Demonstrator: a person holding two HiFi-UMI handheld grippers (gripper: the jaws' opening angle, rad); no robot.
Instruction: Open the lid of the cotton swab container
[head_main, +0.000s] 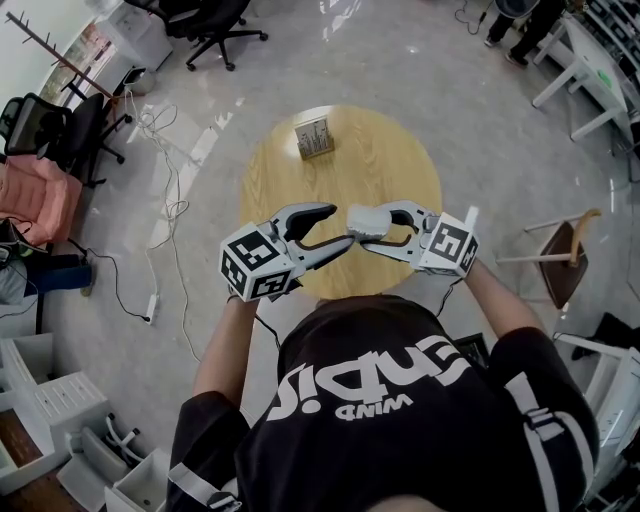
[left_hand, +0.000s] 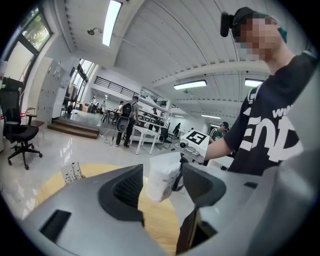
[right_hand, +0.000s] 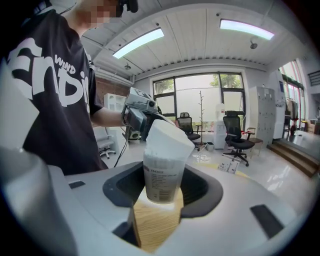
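Note:
The cotton swab container (head_main: 367, 222) is a clear cup with a white lid, held in the air over the round wooden table (head_main: 380, 160). My right gripper (head_main: 372, 228) is shut on its body (right_hand: 161, 181). In the right gripper view the white lid (right_hand: 168, 141) sits tilted on top. My left gripper (head_main: 341, 229) comes from the left with its jaws apart. In the left gripper view the container's white end (left_hand: 161, 176) lies between those jaws, close to the right one, with a gap at the left one.
A small printed box (head_main: 314, 137) stands at the far side of the table. Office chairs (head_main: 215, 25), cables on the floor, a pink seat (head_main: 35, 195) and a wooden chair (head_main: 565, 255) surround the table.

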